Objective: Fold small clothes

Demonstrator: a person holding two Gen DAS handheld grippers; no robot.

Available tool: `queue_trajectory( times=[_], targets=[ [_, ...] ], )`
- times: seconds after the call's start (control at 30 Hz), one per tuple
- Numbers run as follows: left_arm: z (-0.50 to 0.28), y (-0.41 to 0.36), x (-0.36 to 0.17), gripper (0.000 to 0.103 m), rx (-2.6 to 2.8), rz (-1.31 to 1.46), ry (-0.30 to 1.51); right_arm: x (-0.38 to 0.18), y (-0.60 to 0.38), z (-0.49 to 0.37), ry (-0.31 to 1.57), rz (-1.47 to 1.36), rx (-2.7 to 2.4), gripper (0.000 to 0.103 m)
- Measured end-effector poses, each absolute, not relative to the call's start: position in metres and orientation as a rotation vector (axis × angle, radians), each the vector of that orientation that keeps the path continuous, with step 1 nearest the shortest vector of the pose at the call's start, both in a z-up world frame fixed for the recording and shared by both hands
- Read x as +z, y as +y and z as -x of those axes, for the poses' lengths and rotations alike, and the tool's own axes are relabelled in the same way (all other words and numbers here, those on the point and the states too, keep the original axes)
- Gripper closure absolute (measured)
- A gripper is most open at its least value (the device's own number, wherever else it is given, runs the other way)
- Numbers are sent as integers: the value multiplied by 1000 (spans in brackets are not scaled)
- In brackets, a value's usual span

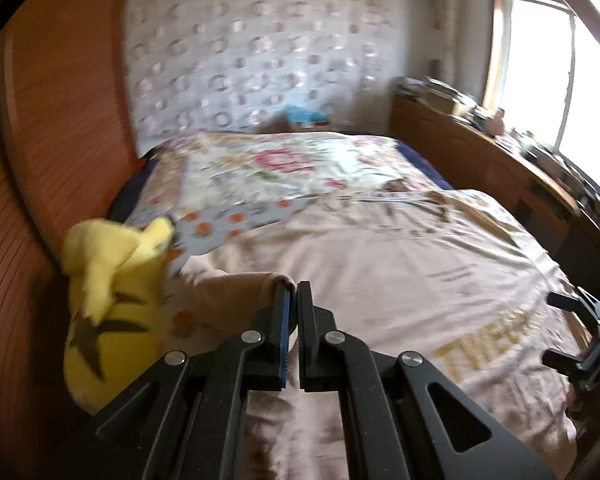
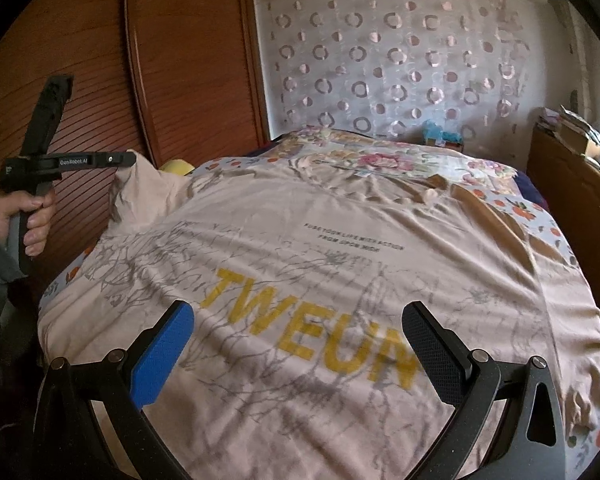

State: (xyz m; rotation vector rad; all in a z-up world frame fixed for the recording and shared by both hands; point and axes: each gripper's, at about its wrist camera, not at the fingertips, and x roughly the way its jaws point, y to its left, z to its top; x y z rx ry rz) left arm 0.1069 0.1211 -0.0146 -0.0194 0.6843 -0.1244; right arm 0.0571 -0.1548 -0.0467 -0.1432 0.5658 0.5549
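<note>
The beige T-shirt [image 2: 340,280] lies spread face-up across the bed [image 2: 520,208], its yellow "TWEUN" print [image 2: 312,320] readable from the right wrist view and filling the centre of that frame. One sleeve [image 2: 140,188], at about 10 o'clock in that view, is lifted off the bed surface.

Left gripper [image 1: 294,292]: jaws pressed together on the sleeve edge [image 1: 236,292] — the beige cloth rises to the fingertips and is pinched between them. In the right wrist view the same tool sits at 9 o'clock, held by a hand [image 2: 28,216] around its grip, its tip touching the raised sleeve.

Right gripper [image 2: 298,320]: jaws spread wide, one blue pad [image 2: 164,356] at 7 o'clock and one black pad [image 2: 436,356] at 5 o'clock, over the lower part of the shirt. Nothing is between them but the shirt lying below; whether the pads touch the cloth cannot be told.

Surroundings: a yellow plush toy [image 1: 112,300] lies at 9 o'clock in the left wrist view, just beside the lifted sleeve. A floral bedspread [image 1: 284,168] shows beyond the shirt toward 12 o'clock. A wooden slatted wardrobe door [image 2: 172,60] stands on the left — a cluttered wooden shelf [image 1: 500,148] and a bright window [image 1: 540,80] lie at 2 o'clock in the left wrist view.
</note>
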Motion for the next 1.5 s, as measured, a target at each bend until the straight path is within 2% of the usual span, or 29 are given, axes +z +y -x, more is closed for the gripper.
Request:
queue_trajectory(
  times=[0.27,0.37,0.43,0.5,0.6,0.67,0.73,0.9,1.07,1.13,1.27,1.37,1.5],
  targets=[
    [-89,78,-16,96,-200,-22,693,-55,-160,-52,564,103,535,0],
    [-78,81,-14,77,-189,-9,676,-58,-159,-53,569,93,531,0],
    [-68,86,-13,61,-176,0,657,-58,-158,-54,572,85,534,0],
    [-61,91,-14,54,-158,8,645,-60,-154,-54,570,90,535,0],
    [-51,100,-16,31,-126,32,629,-56,-154,-57,565,104,545,1],
    [-44,108,-18,25,-102,46,617,-52,-151,-61,560,116,559,3],
    [-38,116,-22,24,-85,69,610,-47,-148,-65,552,138,575,6],
    [-24,132,-30,24,-29,101,589,-38,-118,-77,543,208,642,22],
    [-18,142,-42,24,5,105,603,-33,-91,-90,535,283,715,29],
    [-15,145,-46,24,13,107,607,-31,-76,-97,533,309,749,36],
    [-9,150,-50,24,33,107,613,-36,-43,-116,578,334,834,56],
    [-4,153,-51,24,39,107,614,-48,-18,-132,637,351,889,65],
    [0,156,-54,24,46,112,618,-64,16,-154,687,370,944,69]
  ],
)
